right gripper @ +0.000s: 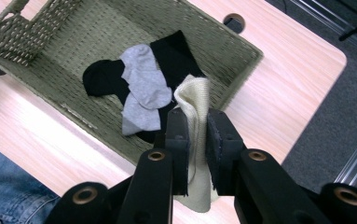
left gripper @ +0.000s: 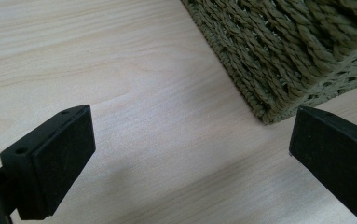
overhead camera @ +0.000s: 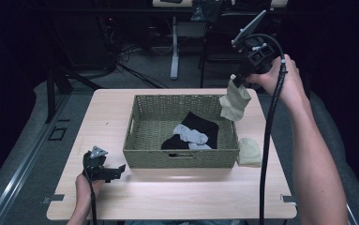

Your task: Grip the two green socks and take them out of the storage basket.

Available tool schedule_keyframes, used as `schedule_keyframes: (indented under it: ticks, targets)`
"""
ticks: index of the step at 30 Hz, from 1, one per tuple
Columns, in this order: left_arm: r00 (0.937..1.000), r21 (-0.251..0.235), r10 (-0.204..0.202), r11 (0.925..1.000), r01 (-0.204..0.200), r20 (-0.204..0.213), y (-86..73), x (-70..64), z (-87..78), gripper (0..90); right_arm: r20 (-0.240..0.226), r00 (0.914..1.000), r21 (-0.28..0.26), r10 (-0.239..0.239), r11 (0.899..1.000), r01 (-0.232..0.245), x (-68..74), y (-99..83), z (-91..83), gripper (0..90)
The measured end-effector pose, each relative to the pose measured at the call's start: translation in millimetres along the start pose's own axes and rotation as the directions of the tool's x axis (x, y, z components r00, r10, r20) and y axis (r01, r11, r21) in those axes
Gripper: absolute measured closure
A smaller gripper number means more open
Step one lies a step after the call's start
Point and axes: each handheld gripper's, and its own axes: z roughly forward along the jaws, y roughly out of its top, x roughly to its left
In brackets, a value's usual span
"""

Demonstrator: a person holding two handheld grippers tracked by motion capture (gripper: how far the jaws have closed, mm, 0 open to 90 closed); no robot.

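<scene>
We're parking the left gripper [overhead camera: 121, 169] low on the near-left of the table [overhead camera: 177, 197], jaws spread wide, nothing between them. In its own view the pads are framing bare wood, with the near-left corner of the wicker basket [left gripper: 278, 60] just ahead.

Beyond that, the basket [overhead camera: 182, 158] is sitting mid-table, holding a black sock [overhead camera: 200, 123] and a grey sock [overhead camera: 191, 135] overlapping on its floor. A second cream sock [overhead camera: 249, 151] is lying on the table, right beside the basket's near-right corner.

Farthest out, we're holding the right gripper [overhead camera: 239, 80] high over the far-right corner of the basket, jaws clamped on the cream sock [overhead camera: 235, 103]. It's dangling free over the right rim. The right gripper view is showing the pads pinching the sock [right gripper: 195, 135] partway along, fabric sticking out on both sides of the jaws, basket interior beyond.

Risks, as we're reading it:
- Sock is hanging at the rim, not over the middle. Releasing here could drape it over the wall or drop it outside, next to the other cream one.
- Lowering straight down may snag knit on wicker.
- Grip is on a fold of soft knit; a quick swing could pull it loose early.
- Right cable is trailing across the near-right table; it could drag the loose sock.
</scene>
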Motion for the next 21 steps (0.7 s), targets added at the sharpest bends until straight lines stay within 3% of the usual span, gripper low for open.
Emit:
schedule_keyframes:
  ticks: [9, 15, 21]
  targets:
    - [1.0, 0.002, -0.002, 1.0, 0.002, 0.0, 0.0, -0.1, 0.2, 0.2, 0.025, 0.9962, -0.014, 0.083, 0.996, -0.083, -30.1, -28.6, -9.3, 80.1]
    - [1.0, 0.006, 0.0, 1.0, 0.0, -0.001, 0.1, 0.6, 0.2, 0.3, 0.064, 0.9905, 0.018, 0.122, 0.992, -0.123, -48.9, -45.9, 3.7, 80.1]
    - [1.0, 0.006, 0.002, 1.0, -0.002, -0.002, 0.0, 0.8, 0.1, 0.3, 0.054, 0.9867, 0.023, 0.153, 0.988, -0.155, -63.1, -61.9, 24.2, 80.1]
